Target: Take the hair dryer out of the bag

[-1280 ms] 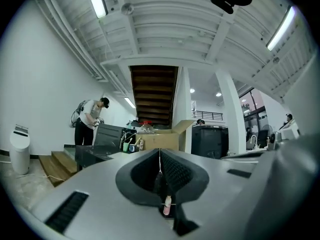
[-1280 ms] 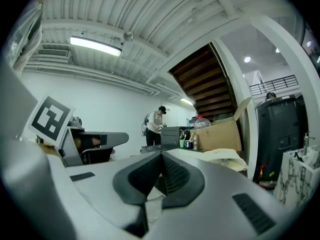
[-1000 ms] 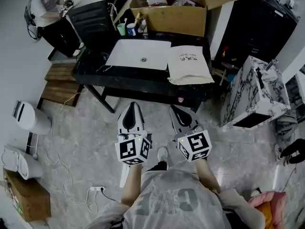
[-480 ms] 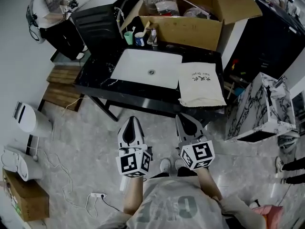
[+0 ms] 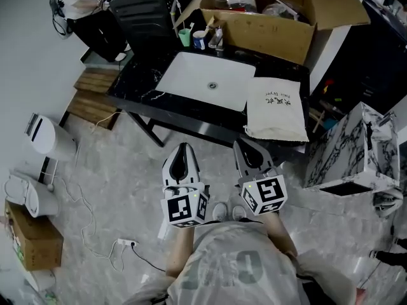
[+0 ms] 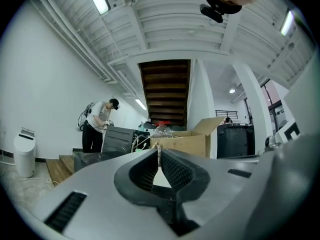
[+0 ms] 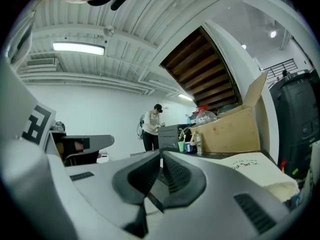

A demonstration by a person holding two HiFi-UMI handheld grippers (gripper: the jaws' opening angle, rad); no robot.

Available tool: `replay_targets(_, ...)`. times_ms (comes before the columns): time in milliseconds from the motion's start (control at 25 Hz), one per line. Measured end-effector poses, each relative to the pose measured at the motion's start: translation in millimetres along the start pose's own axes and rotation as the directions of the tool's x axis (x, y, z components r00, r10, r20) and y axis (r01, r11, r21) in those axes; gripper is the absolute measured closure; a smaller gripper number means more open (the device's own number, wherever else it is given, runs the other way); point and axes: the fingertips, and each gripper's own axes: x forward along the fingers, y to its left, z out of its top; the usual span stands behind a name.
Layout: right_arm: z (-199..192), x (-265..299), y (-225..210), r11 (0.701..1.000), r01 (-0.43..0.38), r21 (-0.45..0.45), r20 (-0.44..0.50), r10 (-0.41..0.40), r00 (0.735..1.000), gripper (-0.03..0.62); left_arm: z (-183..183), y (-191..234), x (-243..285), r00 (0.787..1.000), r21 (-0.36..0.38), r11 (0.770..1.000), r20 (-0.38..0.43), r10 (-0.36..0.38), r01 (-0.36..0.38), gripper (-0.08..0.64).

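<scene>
A cream cloth bag (image 5: 276, 108) with dark print lies flat on the right end of the black marble counter (image 5: 133, 86), beside a white sink (image 5: 206, 80). The hair dryer is hidden; I cannot see it. In the right gripper view the bag (image 7: 260, 166) shows at the right, just past the jaws. My left gripper (image 5: 182, 149) and right gripper (image 5: 243, 145) are both shut and empty, held side by side and level in front of the counter's near edge, short of the bag. In the left gripper view the left gripper (image 6: 158, 154) points at the counter.
An open cardboard box (image 5: 280, 14) with a clear jug stands behind the sink, cups (image 5: 192, 38) beside it. A marble-patterned cabinet (image 5: 346, 151) is at the right, a white bin (image 5: 43, 136) and floor cables at the left. A person (image 6: 98, 124) works at the far left.
Both grippers, still shut, have come closer to the counter. The counter and bag sit lower and larger in the head view than a second ago.
</scene>
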Motion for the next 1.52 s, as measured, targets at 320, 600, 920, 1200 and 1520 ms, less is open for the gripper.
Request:
replay_targets(320,-1.0,9.0,-4.7,0.999,-0.049,-0.015,0.005,0.050,0.999,0.272,-5.4,-5.1,17.3,0.999,-0.007,0.999,-0.013,-0.042,0.041,0.236)
replay_targets(600,-0.9,-2.0,-33.0,0.998,0.032,-0.049,-0.007,-0.032,0.999,0.272,-16.4,-34.6,35.0,0.989,-0.061,0.988,-0.048,-0.143,0.140,0.236)
replay_targets(920,-6.3,-59.7,-104.6,0.960,0.275,-0.055,-0.011,-0.276,0.961,0.273,-38.9,-113.0,59.6,0.932,-0.080,0.936,-0.098,-0.350,0.344,0.236)
replay_targets(1200,-13.7,-130.1,-161.0,0.880,0.470,-0.063,-0.029,-0.472,0.881,0.273,-56.1,-186.4,66.2,0.857,-0.102,0.867,-0.132,-0.498,0.488,0.236)
replay_targets(1520,-18.0,-158.7,-184.3,0.837,0.536,-0.107,-0.047,-0.543,0.838,0.273,-59.6,-218.9,69.7,0.822,-0.103,0.834,-0.142,-0.552,0.542,0.238)
